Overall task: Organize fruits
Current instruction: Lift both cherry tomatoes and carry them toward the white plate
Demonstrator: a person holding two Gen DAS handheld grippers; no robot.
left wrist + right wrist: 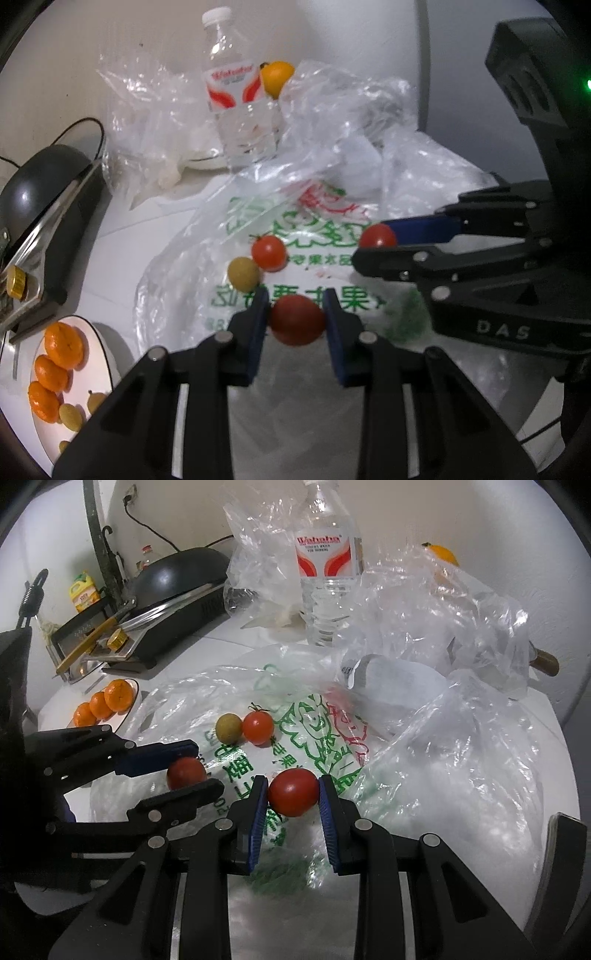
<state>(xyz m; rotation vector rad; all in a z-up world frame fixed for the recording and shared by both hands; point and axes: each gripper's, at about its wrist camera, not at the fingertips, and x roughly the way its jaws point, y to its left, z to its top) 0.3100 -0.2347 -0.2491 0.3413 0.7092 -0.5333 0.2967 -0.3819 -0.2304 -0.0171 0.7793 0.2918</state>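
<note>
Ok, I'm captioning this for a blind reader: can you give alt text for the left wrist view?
The left gripper pinches a red tomato above a printed plastic bag; at right, the right gripper grips another tomato. Two small fruits lie on the bag, and a plate of tangerines sits lower left.

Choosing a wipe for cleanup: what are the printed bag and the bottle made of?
Printed bag: thin, glossy, translucent plastic film, judging by its crinkles and glare. Bottle: clear, ribbed plastic, probably rigid, with a printed label; its white cap shows in the left wrist view.
</note>
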